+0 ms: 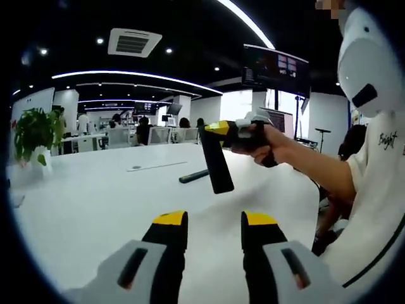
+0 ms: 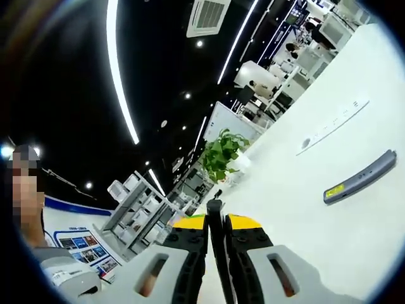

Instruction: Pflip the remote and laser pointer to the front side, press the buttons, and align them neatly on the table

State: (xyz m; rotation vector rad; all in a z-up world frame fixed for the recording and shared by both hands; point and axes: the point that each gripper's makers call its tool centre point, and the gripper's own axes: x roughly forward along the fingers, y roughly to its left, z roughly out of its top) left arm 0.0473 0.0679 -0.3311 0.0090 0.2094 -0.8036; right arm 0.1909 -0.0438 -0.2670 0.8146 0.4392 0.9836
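Clamping the remote (image 1: 215, 161) aloft, right gripper (image 2: 216, 223) (table (image 1: 95, 202) below) — laser pointer (image 2: 361, 177) lies apart.

My bench (image 1: 95, 202) is a wide, glossy white surface stretching away under me. On it lies the grey laser pointer (image 2: 361, 177), flat on its side with a yellow label near one end; in my left gripper view it shows as a dark bar resting further out on the white top. Beyond it, a long flush strip (image 2: 332, 126) with a round disc at one end is set into the bench. A potted plant (image 1: 37, 136) stands at the far edge.
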